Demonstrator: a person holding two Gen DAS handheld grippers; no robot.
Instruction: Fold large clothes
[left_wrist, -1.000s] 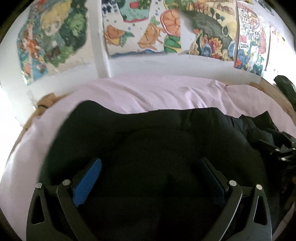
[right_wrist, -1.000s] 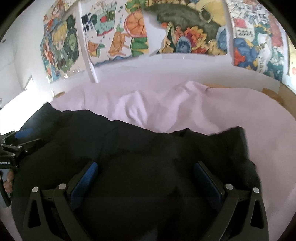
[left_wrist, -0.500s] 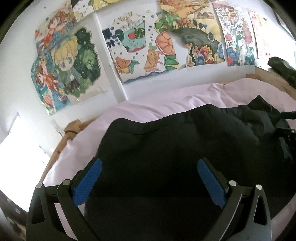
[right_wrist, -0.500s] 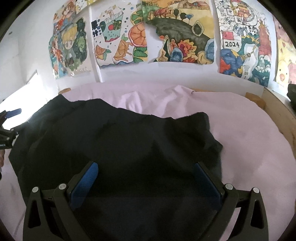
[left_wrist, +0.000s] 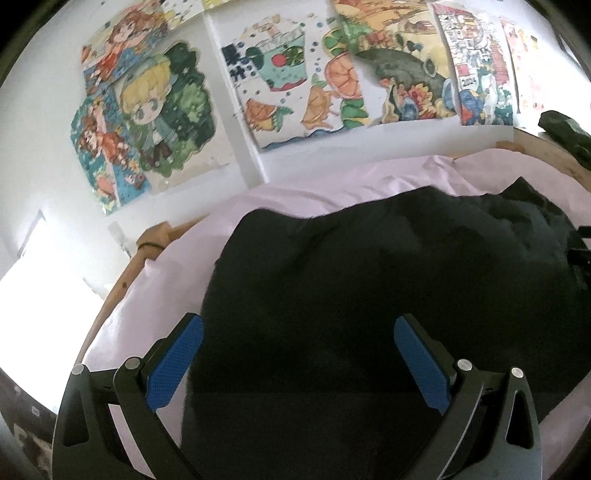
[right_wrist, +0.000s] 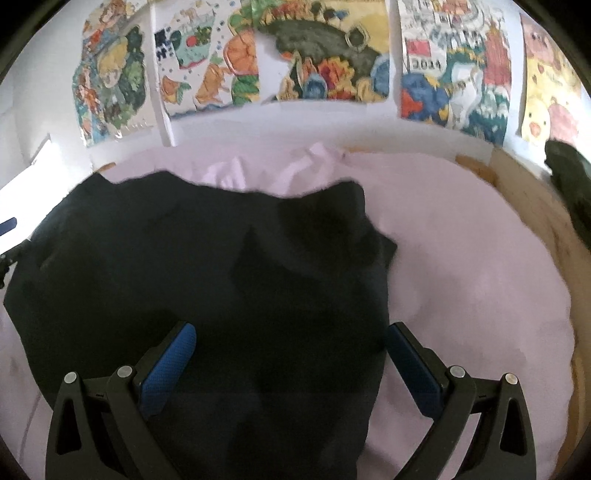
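Black garment (left_wrist: 369, 295) lay rumpled on the bed (right_wrist: 461, 277) ahead of my left hand-held gripper (left_wrist: 299, 362) and right hand-held gripper (right_wrist: 291, 365), both wide open, empty; folding seemed barely begun.

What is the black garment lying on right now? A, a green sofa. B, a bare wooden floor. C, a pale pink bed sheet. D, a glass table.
C: the black garment is spread over a pale pink bed sheet, which shows around its edges in both wrist views, with the left gripper and the right gripper open over it.
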